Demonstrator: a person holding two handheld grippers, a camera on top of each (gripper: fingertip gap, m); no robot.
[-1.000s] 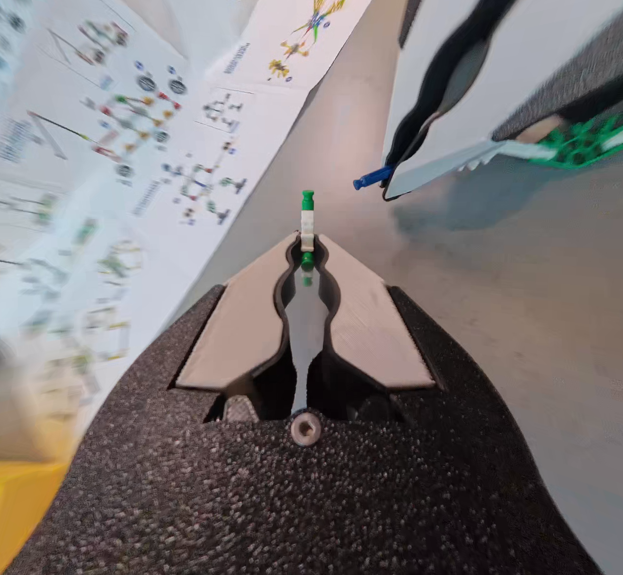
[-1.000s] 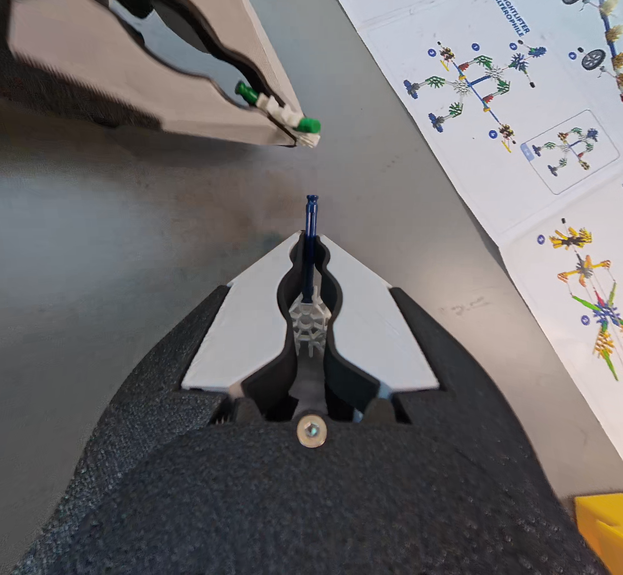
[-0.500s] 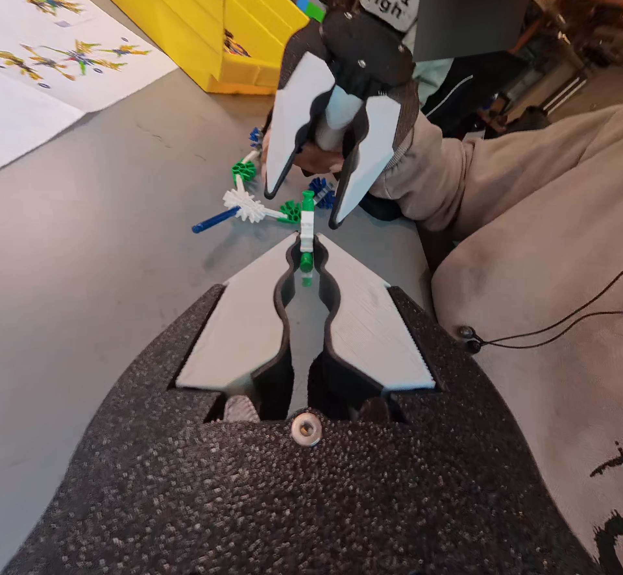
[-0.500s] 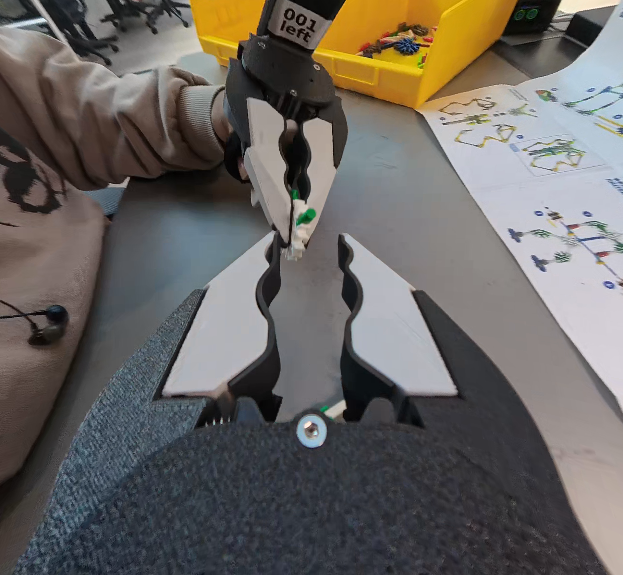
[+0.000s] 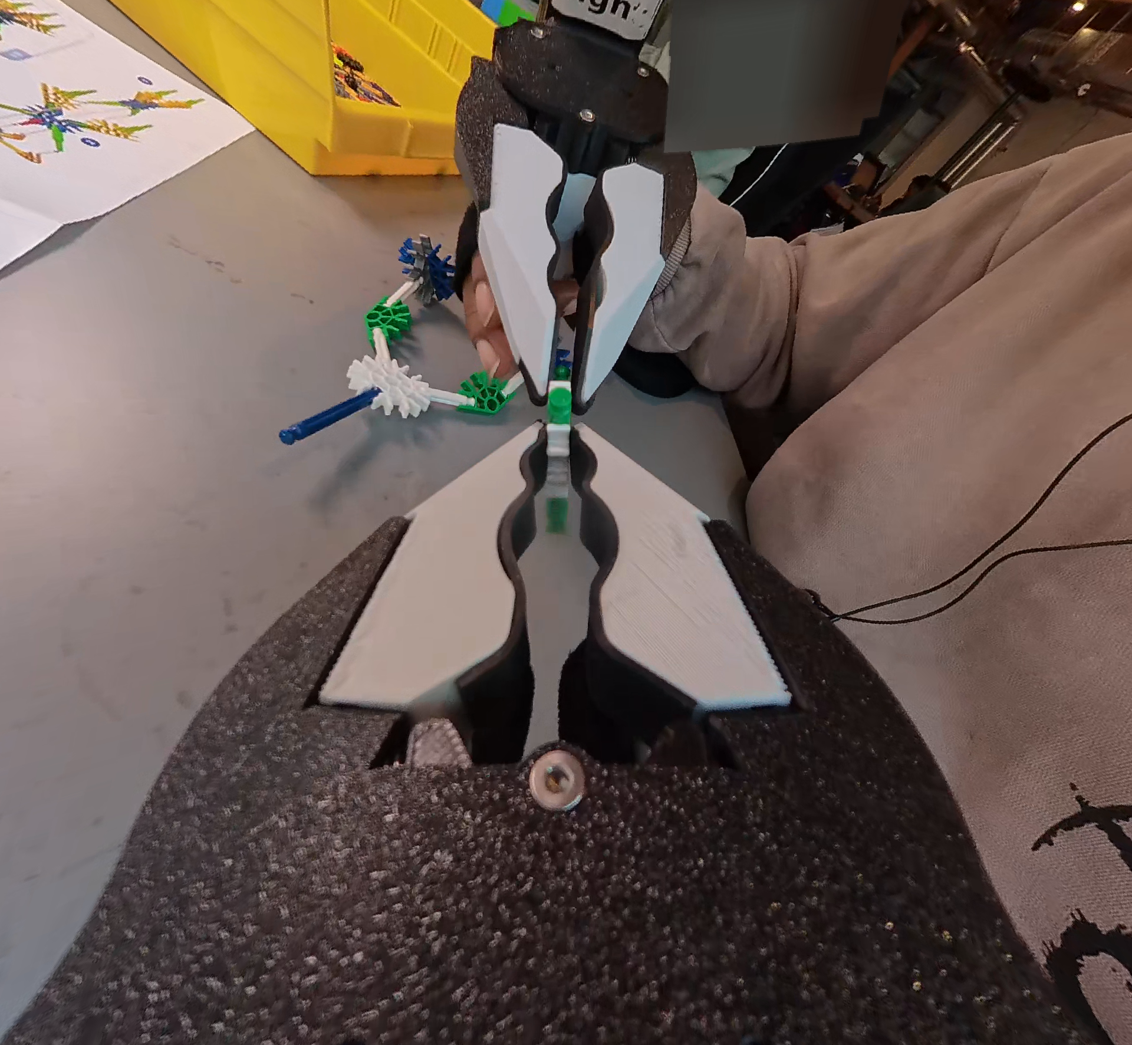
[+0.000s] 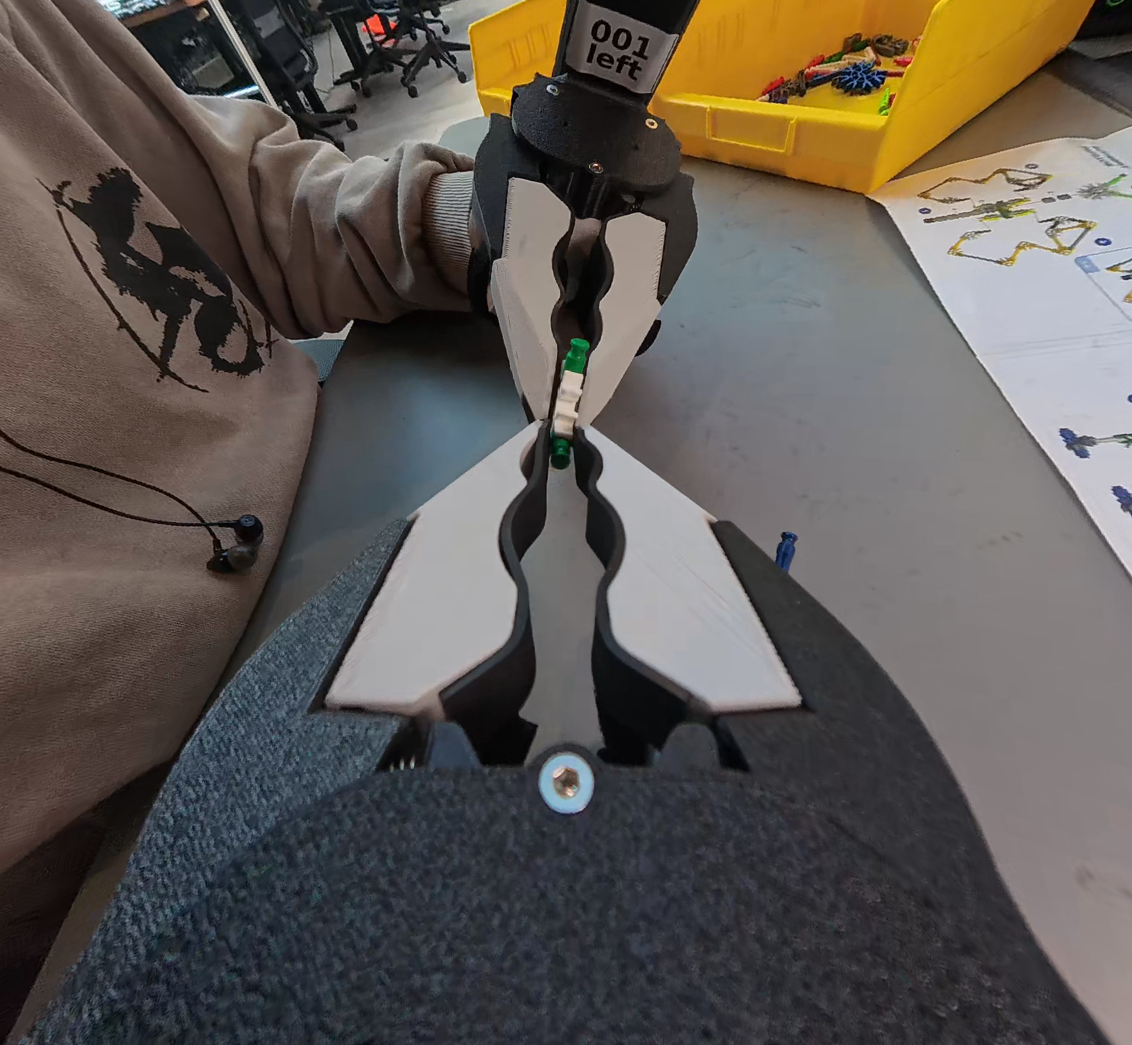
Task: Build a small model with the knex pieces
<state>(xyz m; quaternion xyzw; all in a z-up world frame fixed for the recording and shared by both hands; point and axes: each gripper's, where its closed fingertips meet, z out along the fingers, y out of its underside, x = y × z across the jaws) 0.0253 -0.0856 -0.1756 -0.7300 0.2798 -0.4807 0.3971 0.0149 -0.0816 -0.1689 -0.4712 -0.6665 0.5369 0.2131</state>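
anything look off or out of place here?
Nothing damaged or spilled. Both grippers meet tip to tip on one green and white rod piece: left gripper, right gripper. A half-built toy chain lies loose on the table.

Instruction sheet (image 6: 1011,305) cropped at frame edge

Rod piece (image 5: 558,424): green ends, white middle
Claw fingers (image 5: 441,574): white faces, black edges
Bins (image 6: 919,66): yellow
Worktop (image 5: 153,495): grey
Sweatshirt (image 6: 122,341): beige, black print
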